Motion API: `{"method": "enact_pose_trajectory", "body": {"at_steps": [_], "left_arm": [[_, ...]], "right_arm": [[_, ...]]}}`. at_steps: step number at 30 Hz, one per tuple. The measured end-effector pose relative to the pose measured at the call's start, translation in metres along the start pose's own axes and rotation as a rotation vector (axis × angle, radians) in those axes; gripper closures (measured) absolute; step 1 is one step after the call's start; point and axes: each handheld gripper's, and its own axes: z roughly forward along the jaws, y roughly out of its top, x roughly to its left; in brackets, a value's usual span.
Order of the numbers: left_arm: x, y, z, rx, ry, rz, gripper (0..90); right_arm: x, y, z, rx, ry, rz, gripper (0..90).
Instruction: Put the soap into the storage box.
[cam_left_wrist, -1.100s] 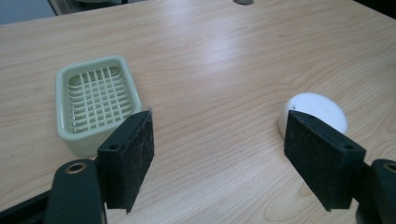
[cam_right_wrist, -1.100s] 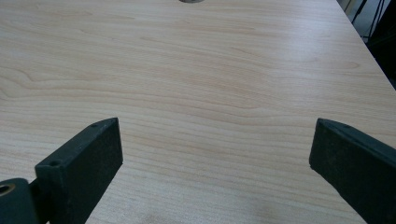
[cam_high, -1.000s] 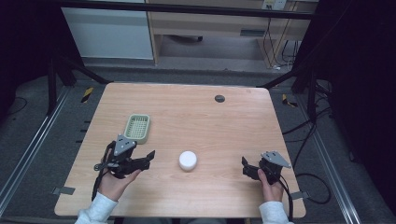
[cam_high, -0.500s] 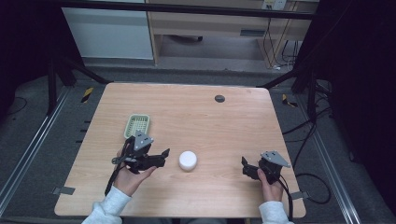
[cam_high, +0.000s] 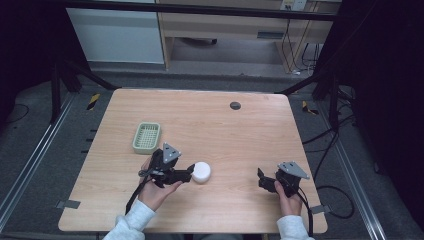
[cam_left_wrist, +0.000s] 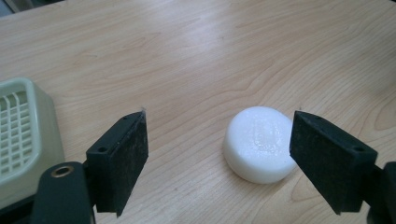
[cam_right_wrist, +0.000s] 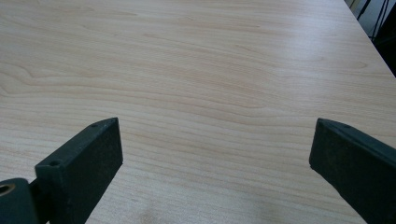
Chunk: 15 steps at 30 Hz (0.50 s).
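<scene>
A round white soap bar (cam_high: 201, 172) lies on the wooden table (cam_high: 210, 125) near its front middle. My left gripper (cam_high: 187, 172) is open just left of it, its jaws reaching toward the bar. In the left gripper view the soap bar (cam_left_wrist: 259, 143) rests on the wood between the two spread jaws, close to the right one, with neither touching it. A pale green slotted soap dish (cam_high: 146, 137) stands behind and left of the gripper; the dish (cam_left_wrist: 25, 140) also sits at the left edge of the left gripper view. My right gripper (cam_high: 261, 179) is open at the front right, over bare wood (cam_right_wrist: 210, 93).
A small dark round disc (cam_high: 235, 105) sits in the table near its far edge. Cables trail from both grippers off the front edge. Dark metal frame legs and floor cables surround the table.
My left gripper has moved to the right, from beside the green dish up to the white soap bar. The right gripper has stayed put.
</scene>
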Motion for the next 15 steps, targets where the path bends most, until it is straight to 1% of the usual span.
{"method": "enact_pose_trajectory", "body": {"at_steps": [2,3,5,6,7,11,15], "left_arm": [[-0.003,0.0,0.004,0.004,-0.01,-0.007,19.4],[-0.005,0.0,0.005,0.015,-0.011,0.0,19.3],[-0.008,-0.001,0.008,0.015,-0.016,-0.002,19.1],[-0.009,-0.001,0.009,0.023,-0.017,0.006,18.8],[-0.01,-0.001,0.011,0.022,-0.02,-0.001,18.7],[-0.014,-0.001,0.018,0.04,-0.025,0.001,18.5],[-0.018,-0.002,0.025,0.062,-0.035,0.011,18.1]], "right_arm": [[0.0,0.0,0.0,0.0,-0.001,0.0,3.0],[0.0,0.0,0.0,0.0,-0.001,-0.001,3.0],[0.0,0.0,0.0,-0.001,0.0,0.001,3.0],[0.0,0.0,0.0,0.0,0.001,0.001,3.0],[0.0,0.0,0.0,0.001,0.001,0.002,3.0],[0.0,0.0,0.0,0.0,0.0,0.002,3.0],[0.0,0.0,0.0,0.001,0.0,0.002,3.0]]}}
